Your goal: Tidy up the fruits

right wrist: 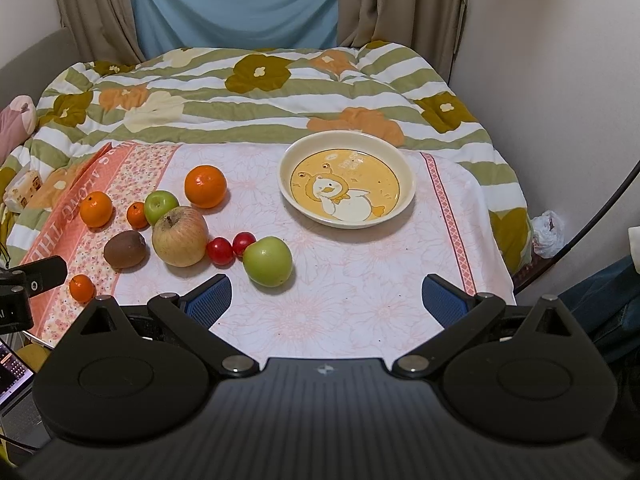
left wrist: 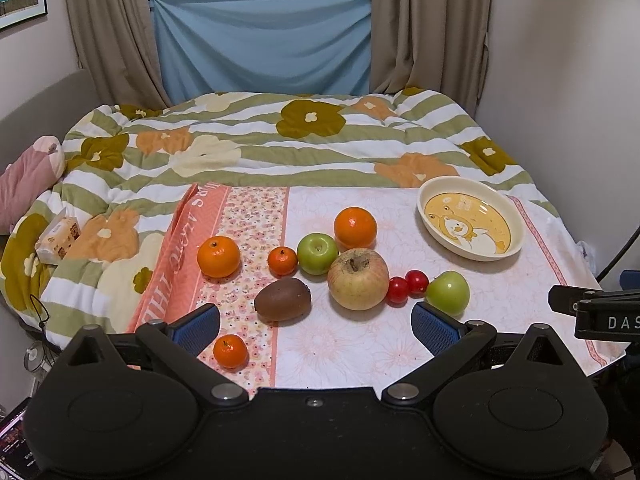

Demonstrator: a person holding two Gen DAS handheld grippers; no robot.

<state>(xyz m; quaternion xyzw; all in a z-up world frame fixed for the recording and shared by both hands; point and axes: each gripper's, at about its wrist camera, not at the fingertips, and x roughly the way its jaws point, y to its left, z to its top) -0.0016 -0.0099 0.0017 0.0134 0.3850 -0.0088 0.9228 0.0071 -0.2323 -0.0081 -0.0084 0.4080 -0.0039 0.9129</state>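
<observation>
While both the left gripper (left wrist: 316,322) and right gripper (right wrist: 326,294) are hanging wide open and empty, fruit is lying loose left of the duck plate (right wrist: 406,194) — the green apple (right wrist: 267,261), probably firm and waxy, wants gripping across its middle; the cherry tomatoes (right wrist: 220,250) bruise easily.

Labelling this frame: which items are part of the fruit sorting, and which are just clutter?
Job: plate, empty; oranges, green apples, big apple, kiwi, cherry tomatoes; both open grippers.
Clutter: tissue pack, pink cushion, quilt.
</observation>
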